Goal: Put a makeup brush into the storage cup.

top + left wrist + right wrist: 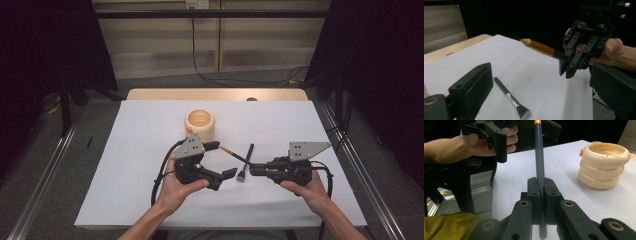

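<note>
My right gripper (pixel 252 170) (pixel 540 185) is shut on the dark handle of a thin brush (pixel 235 156) (pixel 539 162) (pixel 541 48), whose orange end points left. That end reaches toward the gap between the jaws of my left gripper (pixel 223 160) (pixel 541 82), which stands open with nothing gripped. A second brush (pixel 246 162) (pixel 510 97), black-handled with a silver ferrule and flat bristles, lies on the white sheet between the two grippers. In the left gripper view the right gripper (pixel 571 66) faces me, held in a hand.
A cream ribbed cup (pixel 200 124) (pixel 603 165) stands behind the left gripper, a small orange piece at its side. The white sheet (pixel 140 190) covers a wooden table (pixel 150 94). Dark curtains and cables lie beyond.
</note>
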Action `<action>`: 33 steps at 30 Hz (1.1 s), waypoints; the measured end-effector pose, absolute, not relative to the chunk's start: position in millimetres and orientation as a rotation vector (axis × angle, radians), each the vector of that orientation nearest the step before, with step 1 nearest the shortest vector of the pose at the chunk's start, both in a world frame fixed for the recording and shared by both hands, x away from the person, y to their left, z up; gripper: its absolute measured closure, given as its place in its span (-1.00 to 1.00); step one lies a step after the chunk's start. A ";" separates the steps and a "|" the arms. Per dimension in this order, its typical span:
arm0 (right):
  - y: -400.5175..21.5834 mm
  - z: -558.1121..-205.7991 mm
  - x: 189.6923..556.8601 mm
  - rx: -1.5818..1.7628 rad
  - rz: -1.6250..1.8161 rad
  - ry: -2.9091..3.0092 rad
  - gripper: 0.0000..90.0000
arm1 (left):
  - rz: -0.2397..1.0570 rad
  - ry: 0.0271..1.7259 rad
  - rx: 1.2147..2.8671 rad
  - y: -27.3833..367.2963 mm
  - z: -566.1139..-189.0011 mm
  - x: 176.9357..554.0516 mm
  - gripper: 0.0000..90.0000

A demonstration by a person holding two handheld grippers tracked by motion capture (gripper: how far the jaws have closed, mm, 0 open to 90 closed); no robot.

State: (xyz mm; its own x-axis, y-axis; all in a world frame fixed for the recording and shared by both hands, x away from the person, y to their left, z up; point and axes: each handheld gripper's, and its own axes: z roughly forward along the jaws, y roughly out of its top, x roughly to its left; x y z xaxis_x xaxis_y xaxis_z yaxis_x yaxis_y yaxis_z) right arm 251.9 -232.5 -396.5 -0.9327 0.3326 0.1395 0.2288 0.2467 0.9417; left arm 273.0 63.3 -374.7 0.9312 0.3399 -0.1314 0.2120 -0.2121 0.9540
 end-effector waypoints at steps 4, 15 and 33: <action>-233.2 -396.3 251.9 0.546 1.791 2.405 0.89 | 0.105 0.403 1.789 56.9 -376.5 272.3 -0.84; -233.0 -398.6 252.1 0.550 1.791 2.409 0.89 | 0.084 0.421 1.744 59.4 -373.8 272.2 -0.18; -228.2 -407.9 252.6 0.543 1.770 2.451 0.88 | -0.008 0.410 1.723 64.9 -376.7 275.3 0.45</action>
